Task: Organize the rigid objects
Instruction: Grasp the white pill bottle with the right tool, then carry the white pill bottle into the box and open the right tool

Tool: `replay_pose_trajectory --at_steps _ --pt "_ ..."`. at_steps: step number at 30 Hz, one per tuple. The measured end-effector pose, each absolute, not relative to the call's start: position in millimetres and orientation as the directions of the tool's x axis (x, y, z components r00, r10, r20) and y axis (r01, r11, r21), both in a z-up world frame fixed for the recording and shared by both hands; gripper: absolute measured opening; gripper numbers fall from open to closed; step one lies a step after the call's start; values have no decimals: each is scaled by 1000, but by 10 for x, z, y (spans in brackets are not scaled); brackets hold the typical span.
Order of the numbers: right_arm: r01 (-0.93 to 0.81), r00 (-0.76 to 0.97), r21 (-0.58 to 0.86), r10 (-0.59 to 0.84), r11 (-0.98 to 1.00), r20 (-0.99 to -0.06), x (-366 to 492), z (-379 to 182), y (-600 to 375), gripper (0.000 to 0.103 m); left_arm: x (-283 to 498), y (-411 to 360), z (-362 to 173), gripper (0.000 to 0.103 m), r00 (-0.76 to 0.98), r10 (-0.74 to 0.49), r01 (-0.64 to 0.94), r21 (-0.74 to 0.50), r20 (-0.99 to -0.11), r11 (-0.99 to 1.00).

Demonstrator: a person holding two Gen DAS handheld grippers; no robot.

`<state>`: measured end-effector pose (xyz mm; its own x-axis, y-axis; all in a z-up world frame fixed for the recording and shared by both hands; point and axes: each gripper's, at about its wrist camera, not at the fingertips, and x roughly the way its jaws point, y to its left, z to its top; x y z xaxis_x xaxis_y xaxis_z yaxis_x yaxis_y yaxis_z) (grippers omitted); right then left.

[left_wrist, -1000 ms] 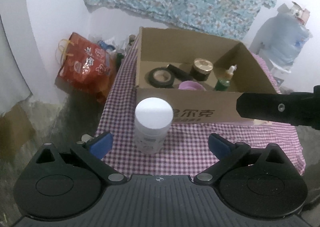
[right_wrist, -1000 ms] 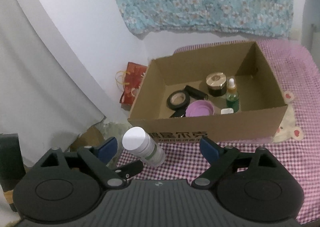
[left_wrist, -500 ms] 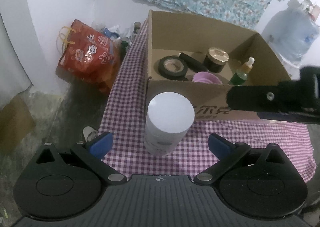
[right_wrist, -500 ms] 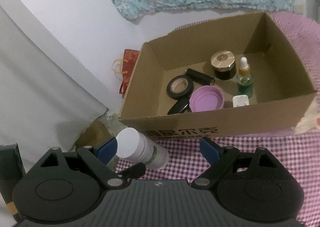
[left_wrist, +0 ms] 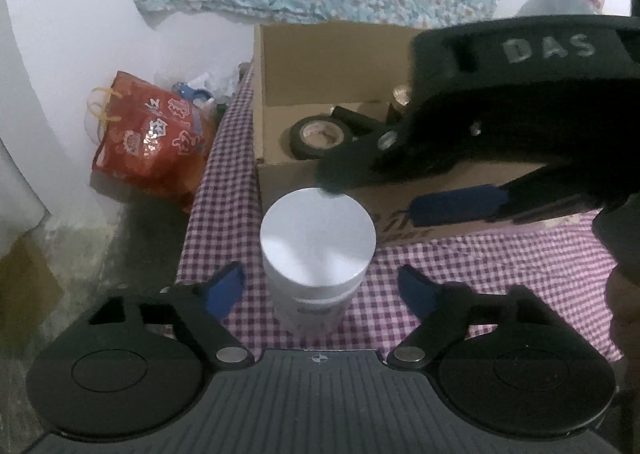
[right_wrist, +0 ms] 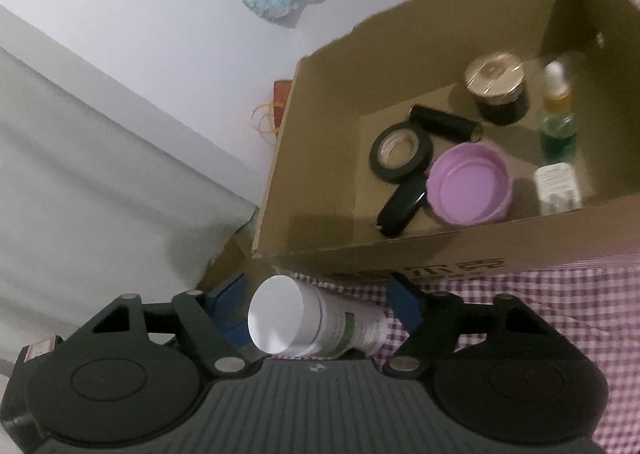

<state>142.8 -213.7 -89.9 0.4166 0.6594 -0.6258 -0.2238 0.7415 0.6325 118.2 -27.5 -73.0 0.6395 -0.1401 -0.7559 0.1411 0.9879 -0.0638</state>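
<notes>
Checked-cloth surface [left_wrist: 500, 266]: carries your cardboard box [right_wrist: 440, 250] at 12 o'clock. Box: holds tape roll [right_wrist: 400, 151], purple lid [right_wrist: 466, 183], dark jar [right_wrist: 498, 93], dropper bottle [right_wrist: 558, 109]. White bottle [left_wrist: 318, 254]: upright before the box, between both your tools. Left tool [left_wrist: 320, 290], right tool [right_wrist: 320, 302]: jaws closing, pads not yet touching it.

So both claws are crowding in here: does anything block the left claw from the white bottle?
Nothing visible does. The bottle stands between the closing left claw fingers, pads apart from it.
</notes>
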Motion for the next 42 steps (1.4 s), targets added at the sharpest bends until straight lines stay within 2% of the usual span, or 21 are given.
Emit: replay_pose_trajectory --at_steps 2,6,11,20,27,35,42 --pt "-228 399 634 665 739 -631 1467 -962 -2080 69 1220 -276 -761 69 633 -145 142 -70 -761 987" --pt "-242 376 643 681 727 -628 1527 -1049 -2016 62 1244 -290 -773 55 640 -132 138 -56 -757 989" --pt "-260 360 673 716 692 -597 1540 -1053 -2012 44 1246 -291 -747 53 644 -139 138 -65 -752 988" --pt "-298 388 678 734 673 -558 1295 -793 -2132 45 1019 -366 -408 52 679 -151 148 -67 -718 987" --pt "-392 496 649 743 653 -448 1001 -148 -2461 45 965 -638 208 52 759 -198 217 -45 -621 975" --pt "-421 619 586 691 692 -372 1237 439 -3091 45 1580 -1188 650 52 760 -311 328 -77 -571 942" --pt "-357 692 555 612 751 -383 1884 392 -3671 45 2373 -1766 508 52 691 -360 400 -83 -627 913"
